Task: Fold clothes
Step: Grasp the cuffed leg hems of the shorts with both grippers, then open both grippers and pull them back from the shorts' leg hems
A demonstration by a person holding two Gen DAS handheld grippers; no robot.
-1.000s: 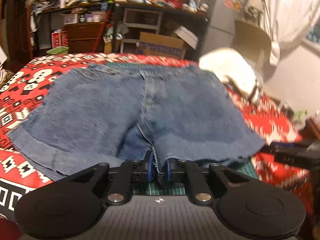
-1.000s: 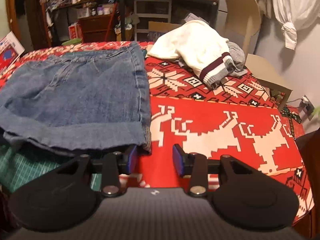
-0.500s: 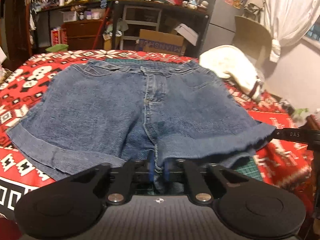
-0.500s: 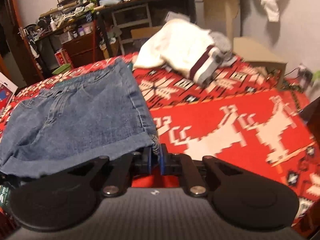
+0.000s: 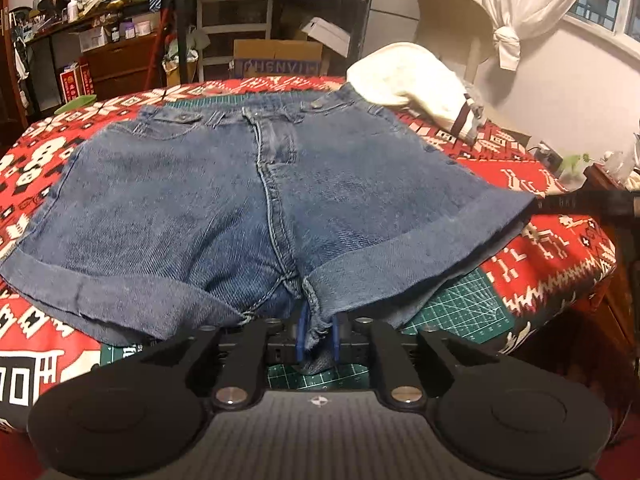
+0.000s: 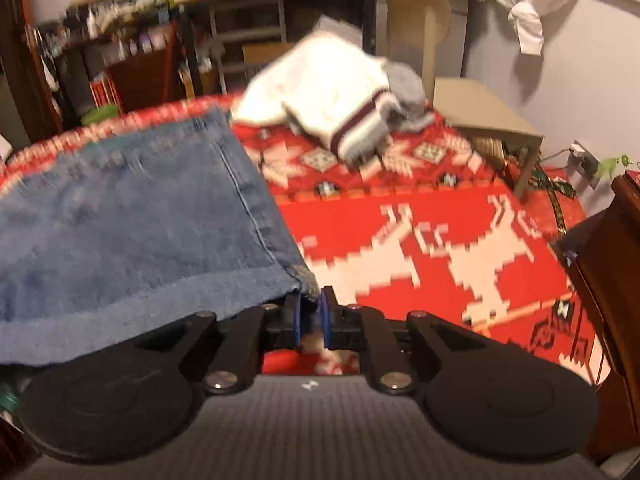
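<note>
Blue denim shorts [image 5: 240, 200] lie spread on a red patterned blanket [image 5: 36, 168], waistband at the far side. My left gripper [image 5: 319, 338] has the crotch seam bunched between its blue pads; its jaws are opening slightly, with the denim still touching both pads. In the right wrist view the shorts [image 6: 120, 220] fill the left half. There my right gripper [image 6: 311, 316] pinches the outer corner of the right leg's cuffed hem and holds it a little off the blanket; its jaws are easing open too. That gripper also shows as a black bar [image 5: 580, 202] at the hem corner.
A white sweater with a dark stripe [image 6: 332, 92] lies in a heap at the blanket's far right. A green cutting mat [image 5: 460, 312] peeks out under the shorts' near edge. A beige chair [image 5: 448, 16] and cluttered shelves stand behind. Dark wooden furniture [image 6: 612, 280] stands at the right.
My right gripper went from open beside the hem corner to shut on it and has lifted it. The left gripper kept its hold on the crotch and its pads have parted slightly.
</note>
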